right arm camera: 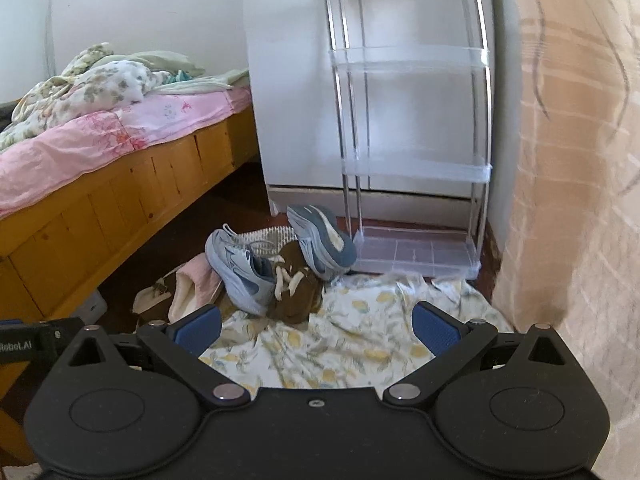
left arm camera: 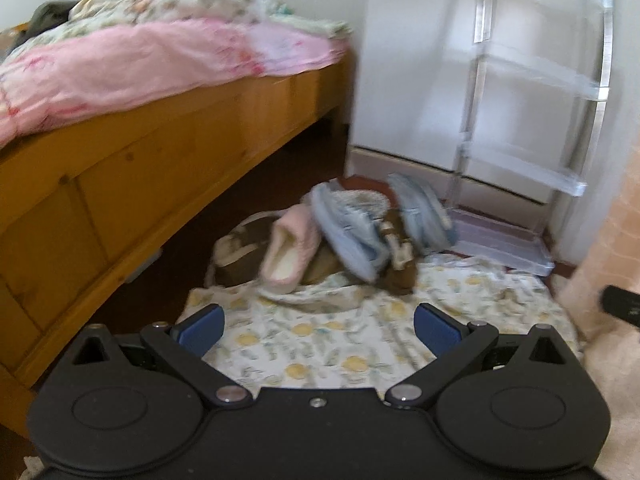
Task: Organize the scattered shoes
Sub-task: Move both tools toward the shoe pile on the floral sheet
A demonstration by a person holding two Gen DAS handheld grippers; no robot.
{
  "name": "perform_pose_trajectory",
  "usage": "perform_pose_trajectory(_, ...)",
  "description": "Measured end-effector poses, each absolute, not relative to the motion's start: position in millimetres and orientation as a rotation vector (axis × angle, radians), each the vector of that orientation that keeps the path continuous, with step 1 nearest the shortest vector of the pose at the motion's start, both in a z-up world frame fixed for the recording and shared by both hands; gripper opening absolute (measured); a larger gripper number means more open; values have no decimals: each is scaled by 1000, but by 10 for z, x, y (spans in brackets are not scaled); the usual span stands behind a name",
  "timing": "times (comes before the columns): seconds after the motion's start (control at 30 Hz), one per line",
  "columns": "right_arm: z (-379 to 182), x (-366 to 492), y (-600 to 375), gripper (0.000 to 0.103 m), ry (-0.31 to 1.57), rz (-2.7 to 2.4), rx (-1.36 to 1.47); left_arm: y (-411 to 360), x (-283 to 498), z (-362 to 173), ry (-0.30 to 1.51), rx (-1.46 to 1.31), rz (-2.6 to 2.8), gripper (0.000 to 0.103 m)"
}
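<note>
Both wrist views look along the floor toward a heap of shoes lying between the wooden bed [right arm camera: 120, 196] and a clear plastic rack [right arm camera: 412, 152]. My left gripper [left arm camera: 318, 326] has its blue pads spread wide with nothing between them; my right gripper [right arm camera: 316, 326] is likewise spread wide and carries nothing. Both hang above a lemon-print cloth [right arm camera: 360, 332] spread on the floor, short of the heap.

The heap holds two light-blue sneakers, one [right arm camera: 240, 272] tipped on its side, the other [right arm camera: 320, 240] leaning toe-up just beside the rack's bottom tray [right arm camera: 416, 256]. A brown lace-up shoe [right arm camera: 294, 292] lies between them and touches both. A pink slipper [left arm camera: 290, 248] rests on a darker brown shoe [left arm camera: 240, 248] nearer the bed. No shoe shows on any rack shelf, so the shoes lie jumbled, not sorted.

I judge the sneakers light, with firm soles and soft mesh uppers that give under pressure; the heel collar or the sole edge would offer the pads a stiff, non-slip hold. The slipper looks plush and floppy, so pinching its wall near the opening should serve. Because the shoes overlap, lifting one may tumble its neighbours, and loose laces could snag.
</note>
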State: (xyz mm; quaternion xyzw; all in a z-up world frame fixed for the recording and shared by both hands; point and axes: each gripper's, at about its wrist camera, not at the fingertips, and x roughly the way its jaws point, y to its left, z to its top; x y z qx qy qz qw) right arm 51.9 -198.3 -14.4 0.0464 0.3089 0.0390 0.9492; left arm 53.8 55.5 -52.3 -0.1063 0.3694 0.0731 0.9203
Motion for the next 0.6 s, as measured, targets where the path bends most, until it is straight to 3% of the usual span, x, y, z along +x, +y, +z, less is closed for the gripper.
perform_pose_trajectory(0.33,-737,1204,-1662,103,604,168,177,1152,865,-1031,659,-300,192,103)
perform_pose_trajectory(0.6,-1222,1761,-1389,103,581,241,240,1188,1251,-1425,697,-113,293,103)
